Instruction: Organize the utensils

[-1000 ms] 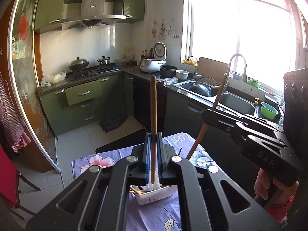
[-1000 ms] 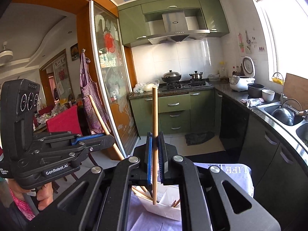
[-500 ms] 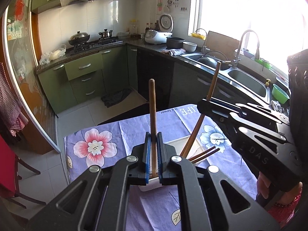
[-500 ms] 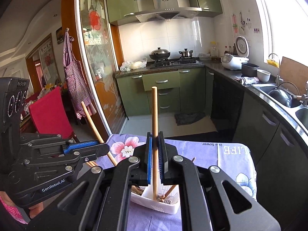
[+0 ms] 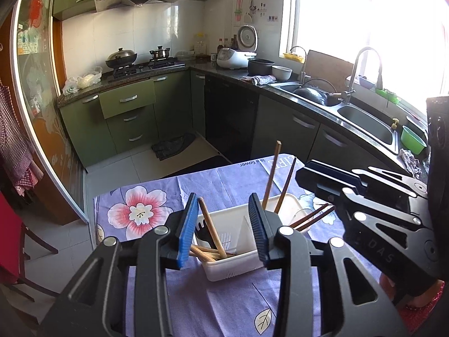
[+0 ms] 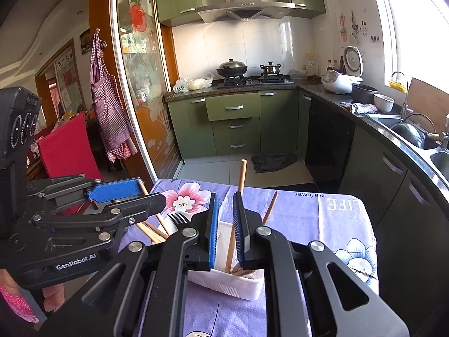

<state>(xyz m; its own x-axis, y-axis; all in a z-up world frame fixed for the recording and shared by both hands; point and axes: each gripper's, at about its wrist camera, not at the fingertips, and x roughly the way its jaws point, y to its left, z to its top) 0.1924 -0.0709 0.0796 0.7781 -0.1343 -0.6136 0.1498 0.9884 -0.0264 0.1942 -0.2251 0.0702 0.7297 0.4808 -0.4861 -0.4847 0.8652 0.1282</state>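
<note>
L tool [image 5: 221, 224] opening, wooden stick [image 5: 212, 227] loose between pads, leaning in white caddy [image 5: 224, 271], lower centre on tabletop [image 5: 157, 191]. R tool [image 6: 226, 230] just parting, stick [image 6: 237, 213] between pads, tip in caddy. Advice: open fully, lift straight up, no snagging.

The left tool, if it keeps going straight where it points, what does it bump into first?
Probably the white utensil basket and the loose wooden chopstick between the opening left tool; depth is hard to judge.
</note>
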